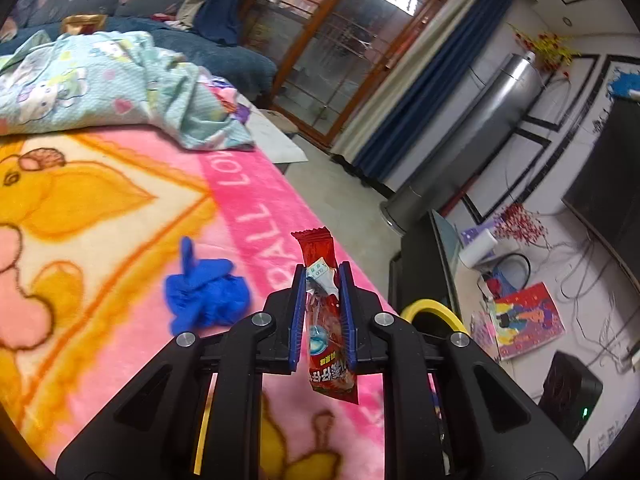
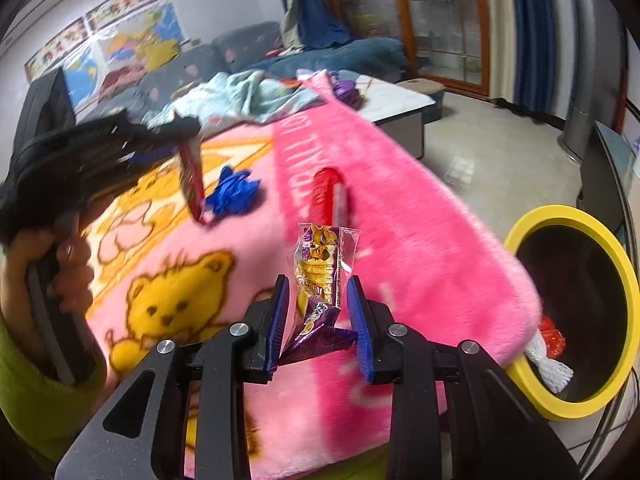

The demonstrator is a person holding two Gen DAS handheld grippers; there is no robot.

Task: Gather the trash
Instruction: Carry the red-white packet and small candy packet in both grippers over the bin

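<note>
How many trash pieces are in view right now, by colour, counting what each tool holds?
Red: 2, the red wrapper in the left tool and a red wrapper on the blanket.
Purple and yellow: 1, the purple wrapper in the right tool.
Blue: 1, the blue glove.
Total: 4

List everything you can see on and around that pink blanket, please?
blanket: one, pink with yellow bears, spread flat
red wrapper: one, clamped in left hand-held gripper
purple-yellow wrapper: one, between the right gripper's fingers
red packet: one, lying on blanket
glove: one, blue, crumpled on blanket
bin: one, yellow rim, beside blanket, red and white trash inside
bedding: one, pale blue cartoon print, far end
left hand-held gripper: black, blue pads
right hand-held gripper: black, blue pads
</note>
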